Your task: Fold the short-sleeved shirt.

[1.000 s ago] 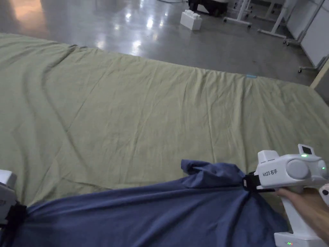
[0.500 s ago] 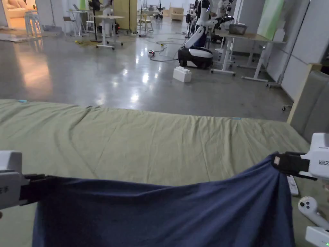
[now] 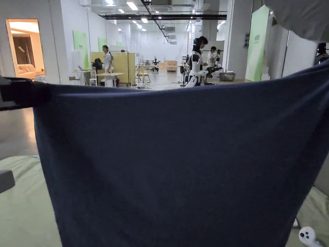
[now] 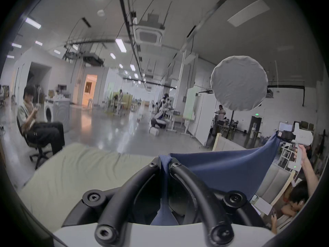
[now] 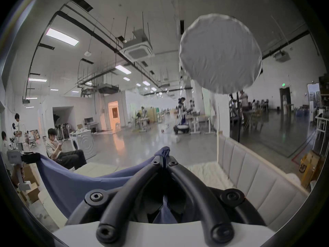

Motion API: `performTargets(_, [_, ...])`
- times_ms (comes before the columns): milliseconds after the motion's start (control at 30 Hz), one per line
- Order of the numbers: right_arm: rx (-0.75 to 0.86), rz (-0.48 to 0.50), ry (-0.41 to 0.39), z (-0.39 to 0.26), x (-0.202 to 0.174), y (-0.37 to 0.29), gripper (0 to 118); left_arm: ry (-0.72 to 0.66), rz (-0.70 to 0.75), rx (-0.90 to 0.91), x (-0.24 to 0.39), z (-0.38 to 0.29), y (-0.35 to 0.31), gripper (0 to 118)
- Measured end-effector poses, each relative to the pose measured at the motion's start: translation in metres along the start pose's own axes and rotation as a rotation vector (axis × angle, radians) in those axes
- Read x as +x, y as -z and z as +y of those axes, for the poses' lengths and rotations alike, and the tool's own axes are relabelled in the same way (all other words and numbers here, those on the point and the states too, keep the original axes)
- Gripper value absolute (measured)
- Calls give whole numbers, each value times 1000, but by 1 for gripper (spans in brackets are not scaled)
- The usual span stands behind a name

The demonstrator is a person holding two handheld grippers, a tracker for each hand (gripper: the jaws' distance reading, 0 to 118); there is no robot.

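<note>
Hanging as a wide dark-blue sheet across the head view, the shirt point(image 3: 180, 167) is now lifted well clear of the green bed cover point(image 3: 22, 205), where a second ago it lay bunched on the cover and half a second ago its top edge was only just raised. The left gripper point(image 4: 164, 163) has both jaws pressed together on one top corner of the cloth; the right gripper point(image 5: 164, 159) is clamped in the same way on the other top corner. Between them the upper edge runs nearly taut, sagging slightly in the middle. The head camera has tipped up since the earlier pictures, so the workshop shows above the shirt's edge. A white controller point(image 3: 306, 236) lies on the cover at lower right.
</note>
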State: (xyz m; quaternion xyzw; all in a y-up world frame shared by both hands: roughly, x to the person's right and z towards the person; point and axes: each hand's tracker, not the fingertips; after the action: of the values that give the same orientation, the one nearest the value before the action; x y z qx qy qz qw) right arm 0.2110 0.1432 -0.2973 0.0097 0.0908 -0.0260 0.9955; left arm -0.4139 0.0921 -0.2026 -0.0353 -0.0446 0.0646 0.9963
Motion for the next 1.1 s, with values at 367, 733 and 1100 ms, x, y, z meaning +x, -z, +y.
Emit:
performTargets(367, [55,-22,-28,24,4,15,2,25,26,75,24,35,-1,7])
performTargets(733, [42,-34,-38,14,6,27,2,38,39,35,17,23,26,7])
performTargets(1100, [44,-103,-144,-11,-45,45,2,42,74,23,-7,10,71,7])
